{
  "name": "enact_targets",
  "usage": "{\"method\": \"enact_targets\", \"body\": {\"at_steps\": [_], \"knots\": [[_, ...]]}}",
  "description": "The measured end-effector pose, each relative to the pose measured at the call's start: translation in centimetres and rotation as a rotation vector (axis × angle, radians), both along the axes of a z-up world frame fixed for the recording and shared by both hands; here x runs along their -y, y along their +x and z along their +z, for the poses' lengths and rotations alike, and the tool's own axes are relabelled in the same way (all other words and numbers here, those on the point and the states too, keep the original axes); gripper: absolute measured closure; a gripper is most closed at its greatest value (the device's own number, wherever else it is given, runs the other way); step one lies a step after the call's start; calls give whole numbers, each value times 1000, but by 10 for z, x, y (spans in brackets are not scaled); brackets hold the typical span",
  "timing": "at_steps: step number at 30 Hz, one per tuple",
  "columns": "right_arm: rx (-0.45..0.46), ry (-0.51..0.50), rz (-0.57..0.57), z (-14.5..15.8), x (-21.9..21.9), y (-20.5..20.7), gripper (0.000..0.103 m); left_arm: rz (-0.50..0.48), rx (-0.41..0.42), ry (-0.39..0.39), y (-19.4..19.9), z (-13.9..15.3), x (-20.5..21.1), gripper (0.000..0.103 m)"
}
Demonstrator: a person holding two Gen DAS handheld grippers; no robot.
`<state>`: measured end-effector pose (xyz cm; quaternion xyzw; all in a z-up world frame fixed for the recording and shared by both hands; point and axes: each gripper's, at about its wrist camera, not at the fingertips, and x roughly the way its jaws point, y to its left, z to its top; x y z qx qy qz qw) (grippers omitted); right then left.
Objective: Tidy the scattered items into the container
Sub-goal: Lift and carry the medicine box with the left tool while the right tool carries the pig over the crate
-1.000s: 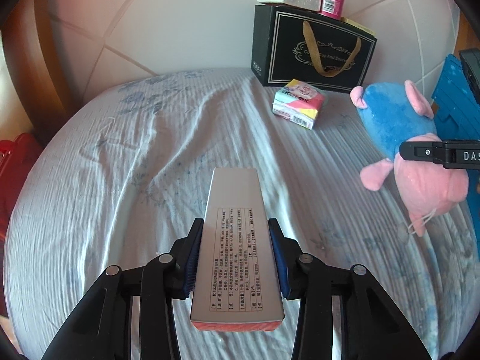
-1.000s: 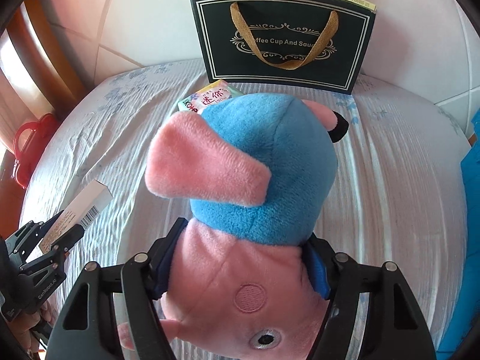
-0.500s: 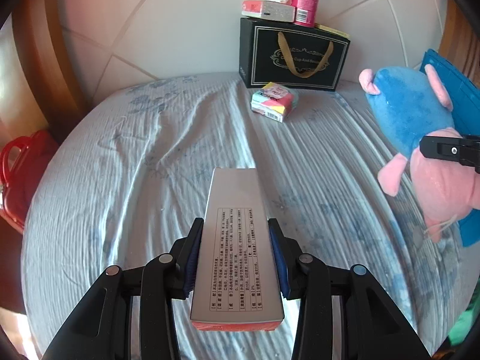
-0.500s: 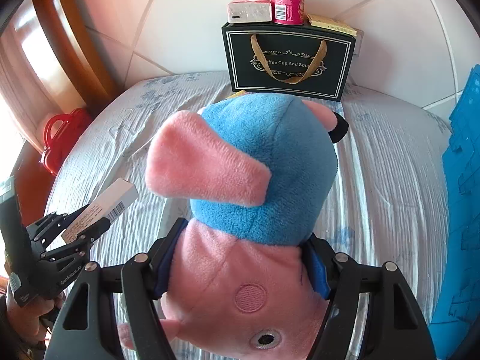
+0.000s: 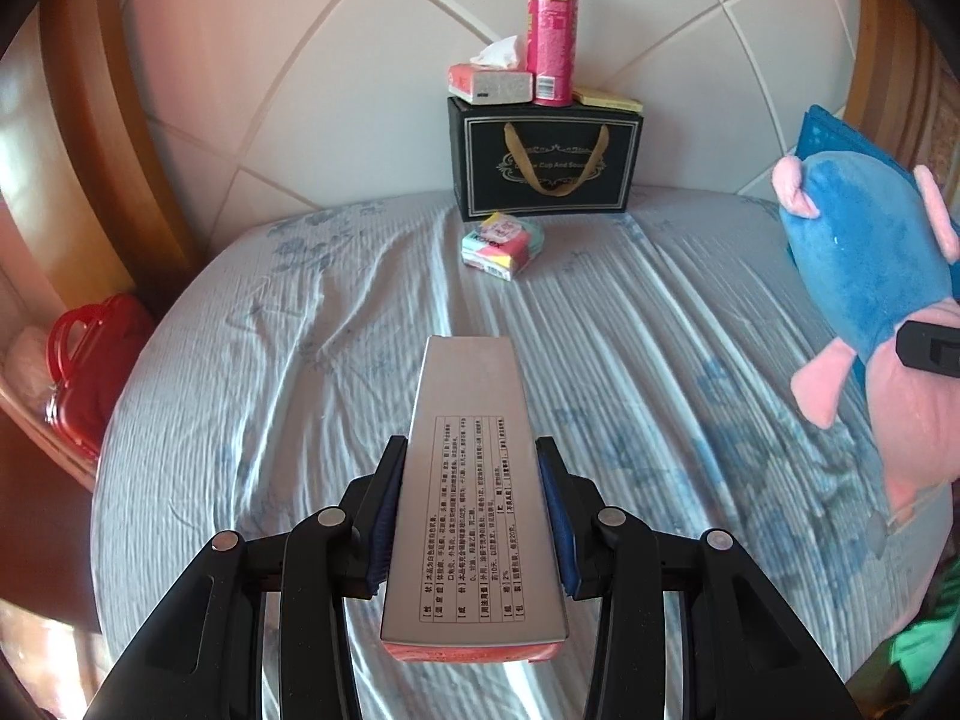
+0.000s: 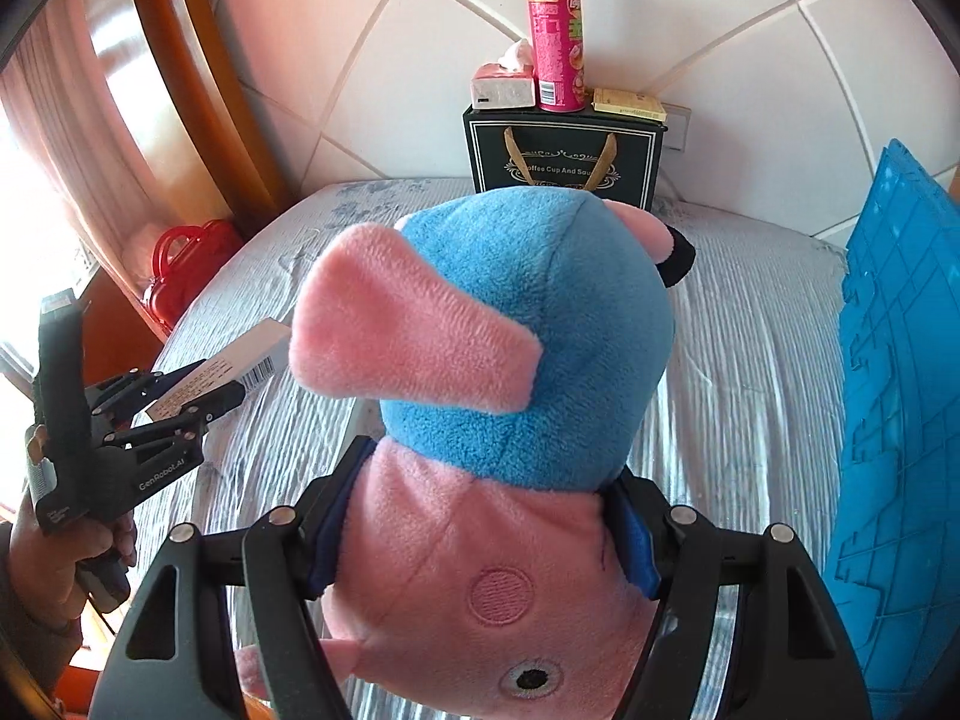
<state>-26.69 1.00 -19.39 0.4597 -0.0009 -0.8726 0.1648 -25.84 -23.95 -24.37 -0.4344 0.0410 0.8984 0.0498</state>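
Observation:
My left gripper is shut on a long grey carton with printed text and holds it above the bed; it also shows in the right wrist view. My right gripper is shut on a pink and blue plush pig, lifted off the bed, which also shows in the left wrist view. A colourful tissue pack lies on the bed by the black gift bag. A blue plastic crate stands at the right edge of the bed.
A black gift bag stands against the tiled wall with a tissue box, a pink snack can and a yellow packet on top. A red case sits left of the bed. The bed sheet is rumpled.
Both grippers have pulled back and risen with their loads; the gift bag and tissue pack look farther away. The blue crate has come further into the right wrist view.

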Motion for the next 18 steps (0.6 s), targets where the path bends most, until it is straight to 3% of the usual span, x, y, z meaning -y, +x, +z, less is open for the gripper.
{"method": "enact_targets", "body": {"at_steps": [18], "knots": [[-103,-67,30,69,-110,52,33,-22,-79,-50,34,90,-109,63]]}}
